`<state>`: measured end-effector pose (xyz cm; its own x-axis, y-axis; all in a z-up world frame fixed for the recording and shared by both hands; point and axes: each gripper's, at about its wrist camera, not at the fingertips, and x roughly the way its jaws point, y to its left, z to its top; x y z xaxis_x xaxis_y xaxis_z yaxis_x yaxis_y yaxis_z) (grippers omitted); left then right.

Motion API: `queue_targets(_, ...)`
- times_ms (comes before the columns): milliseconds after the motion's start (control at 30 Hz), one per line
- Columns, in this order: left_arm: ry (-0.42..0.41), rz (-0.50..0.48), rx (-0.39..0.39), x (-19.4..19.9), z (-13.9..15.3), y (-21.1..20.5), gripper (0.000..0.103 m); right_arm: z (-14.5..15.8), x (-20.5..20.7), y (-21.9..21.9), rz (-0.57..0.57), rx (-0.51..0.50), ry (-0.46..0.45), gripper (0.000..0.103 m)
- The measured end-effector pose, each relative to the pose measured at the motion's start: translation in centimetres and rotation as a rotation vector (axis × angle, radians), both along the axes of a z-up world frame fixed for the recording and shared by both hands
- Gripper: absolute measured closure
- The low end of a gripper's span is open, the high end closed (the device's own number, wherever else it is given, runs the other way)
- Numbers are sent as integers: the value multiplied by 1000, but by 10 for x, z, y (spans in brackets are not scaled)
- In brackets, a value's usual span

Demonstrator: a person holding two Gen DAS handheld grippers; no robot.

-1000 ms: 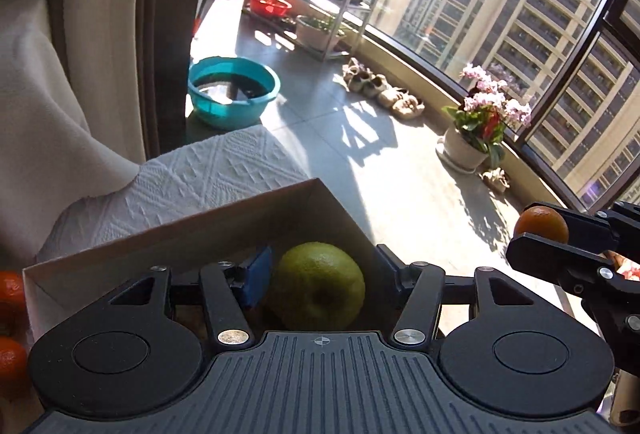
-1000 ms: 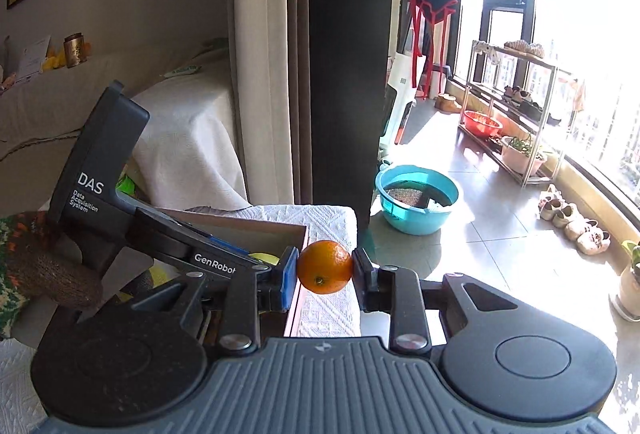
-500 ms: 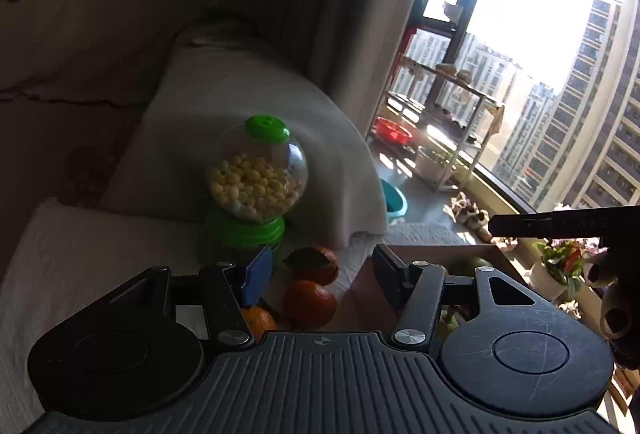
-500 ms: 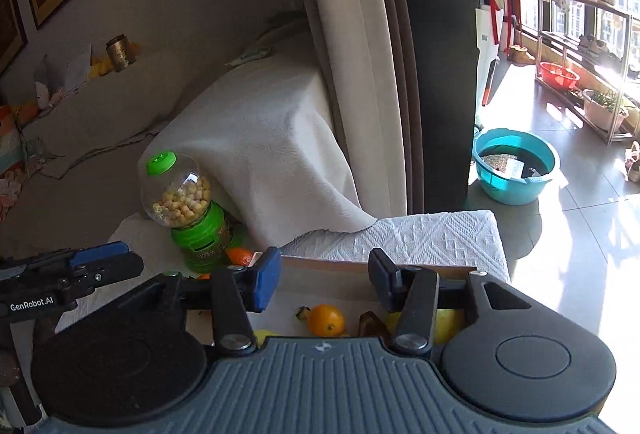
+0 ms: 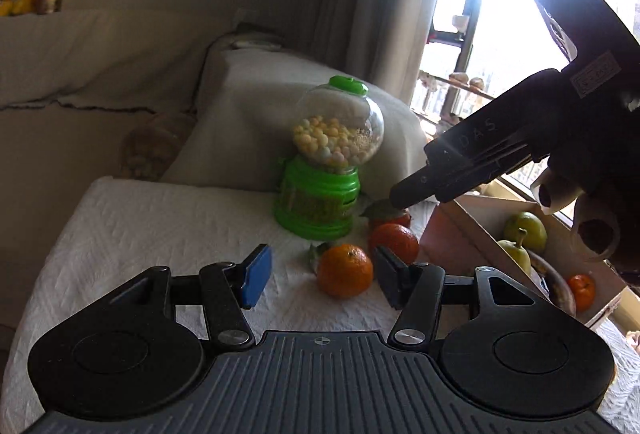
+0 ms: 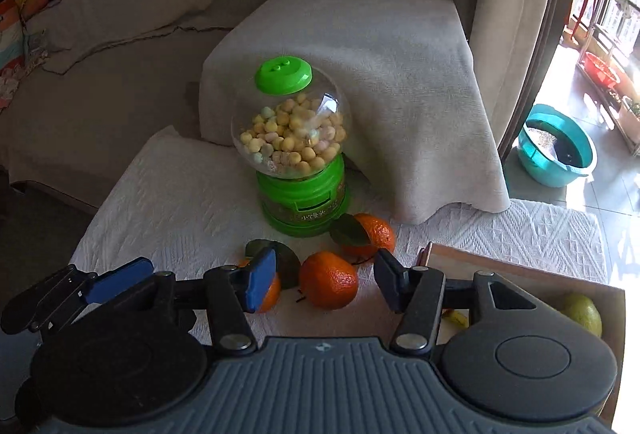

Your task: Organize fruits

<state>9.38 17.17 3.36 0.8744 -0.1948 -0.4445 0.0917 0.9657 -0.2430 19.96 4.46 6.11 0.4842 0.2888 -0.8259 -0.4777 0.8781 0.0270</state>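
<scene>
- White-clothed surface (image 6: 168, 218) beside a covered sofa; green candy dispenser (image 6: 298, 149) stands at the back.
- Box (image 5: 472, 234) at right already holds pears (image 5: 525, 230), one orange (image 5: 582, 292) and a darker fruit I can't identify.
- Three loose oranges (image 6: 329, 285) remain on the surface, just in front of the dispenser.
- Left hand-held gripper (image 5: 320, 280): jaws wide, empty, nearest orange between them, untouched.
- Right hand-held gripper (image 6: 324, 280): jaws have just been opening, nothing held, poised over the middle orange.
- Judgement: partly done; three oranges left to box.
</scene>
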Motion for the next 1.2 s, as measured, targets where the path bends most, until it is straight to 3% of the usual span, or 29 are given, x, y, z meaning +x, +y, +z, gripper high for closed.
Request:
queue_targets(133,14,-5,41,-1,-6,3,43,-16,-9,26,71,-1,35,49)
queue_targets(200,3,-2,61,-3,-3,2,43,-18,-18,39,106,-74,-12,53)
queue_targets(267,-9,1,61,-4,-2,2,43,-14,-16,45,67,-175,-109,55)
queue_targets(333,-16,-2,50,-5,0,4,43,-8,-6,38,32,-190,-143,55)
queue_targets(533,0,-35,-27,-3,-7,11,43,-31,51,19,-64,-208,-30,54)
queue_targets(733,-5,-3,-61,-1,-11,20,44,-59,63,26,-33,-242,40,55)
queue_targets(800,-11,-8,-85,0,-13,25,44,-59,61,27,-23,-270,30,59)
queue_targets(867,3,-14,-104,1,-17,29,44,-46,52,21,-27,-240,3,60)
queue_targets(1000,12,-2,-157,-1,-19,37,44,5,14,-10,-16,-80,-37,60)
queue_targets(1200,-49,-6,-84,-10,-8,15,44,40,-88,-76,91,98,-96,60)
